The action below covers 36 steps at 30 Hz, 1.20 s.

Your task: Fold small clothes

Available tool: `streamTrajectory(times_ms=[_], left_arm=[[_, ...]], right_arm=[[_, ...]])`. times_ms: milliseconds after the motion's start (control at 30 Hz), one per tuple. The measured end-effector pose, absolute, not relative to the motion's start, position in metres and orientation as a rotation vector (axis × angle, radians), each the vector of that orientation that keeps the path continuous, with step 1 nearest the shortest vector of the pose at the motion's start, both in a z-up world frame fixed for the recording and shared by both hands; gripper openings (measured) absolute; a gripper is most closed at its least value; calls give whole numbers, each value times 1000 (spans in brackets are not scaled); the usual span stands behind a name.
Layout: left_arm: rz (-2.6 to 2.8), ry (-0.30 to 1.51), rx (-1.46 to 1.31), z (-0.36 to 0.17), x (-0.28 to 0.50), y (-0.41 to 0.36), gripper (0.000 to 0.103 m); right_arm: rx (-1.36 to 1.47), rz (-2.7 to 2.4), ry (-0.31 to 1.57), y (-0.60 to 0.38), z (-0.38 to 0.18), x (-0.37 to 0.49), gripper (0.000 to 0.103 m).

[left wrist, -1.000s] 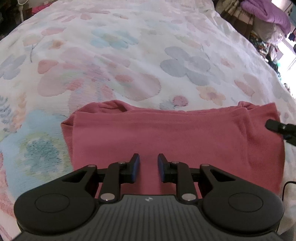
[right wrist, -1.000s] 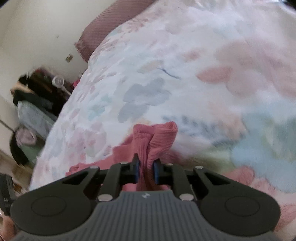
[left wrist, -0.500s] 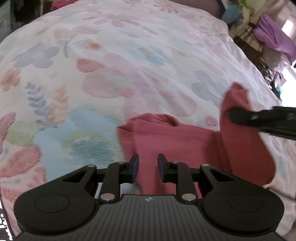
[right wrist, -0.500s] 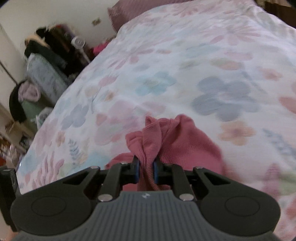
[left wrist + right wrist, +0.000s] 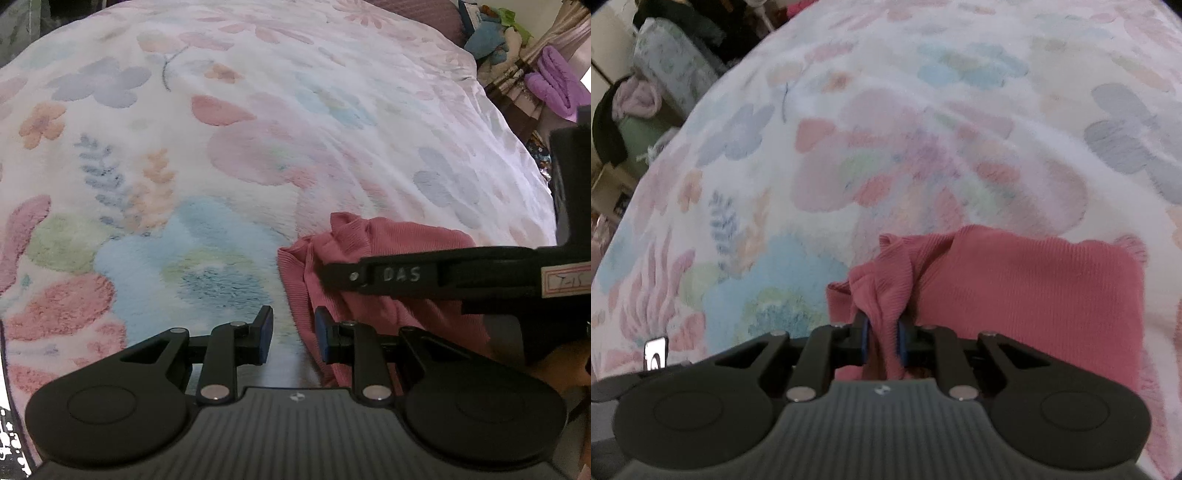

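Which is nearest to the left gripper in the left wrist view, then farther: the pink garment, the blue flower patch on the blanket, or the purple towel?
From the left gripper:
1. Pink garment, right beside its right-side finger.
2. Blue flower patch, on the blanket just ahead, to the left.
3. Purple towel, off the bed, far upper right.

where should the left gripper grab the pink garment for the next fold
Probably the near-left edge of the pink garment, coming from the bare blanket side. That edge lies free just ahead of the left gripper, while the right gripper, jaws opening, has the bunched corner between them.
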<state>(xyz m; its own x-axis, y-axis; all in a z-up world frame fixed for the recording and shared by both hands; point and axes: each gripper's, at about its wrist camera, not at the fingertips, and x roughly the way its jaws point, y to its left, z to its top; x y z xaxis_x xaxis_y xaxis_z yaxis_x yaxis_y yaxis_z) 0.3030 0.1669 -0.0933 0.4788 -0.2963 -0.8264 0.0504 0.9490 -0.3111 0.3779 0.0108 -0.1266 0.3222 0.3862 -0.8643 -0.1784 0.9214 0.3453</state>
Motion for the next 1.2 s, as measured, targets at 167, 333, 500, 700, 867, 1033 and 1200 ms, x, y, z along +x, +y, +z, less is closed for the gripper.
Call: streamTrajectory(times_ms=[167,333,500,700,867,1033,1200], left_arm=[[-192,1056,-234,-84,293,167,27],[-214,1030,-221,-59,263,167,27],[-273,1049,-171,-50,234,149,27],[-319,1150,-114,-75,208,124,25],[-277,1193,3,-89,198,118,13],[-264,1204,-55,-90,195,129,13],[-256,1147,-107,-65,189,141,13]], right_arm=[[117,459,1212,22,-116,381,38],[161,529,1079,-22,-49,353,48],[200,523,1012,-84,-13,310,51],[115,457,1019,-125,-52,257,47],[174,494,1020,-130,-74,239,26],[170,570,1002,-113,-64,230,5],[150,743,1004,-75,-49,209,4]])
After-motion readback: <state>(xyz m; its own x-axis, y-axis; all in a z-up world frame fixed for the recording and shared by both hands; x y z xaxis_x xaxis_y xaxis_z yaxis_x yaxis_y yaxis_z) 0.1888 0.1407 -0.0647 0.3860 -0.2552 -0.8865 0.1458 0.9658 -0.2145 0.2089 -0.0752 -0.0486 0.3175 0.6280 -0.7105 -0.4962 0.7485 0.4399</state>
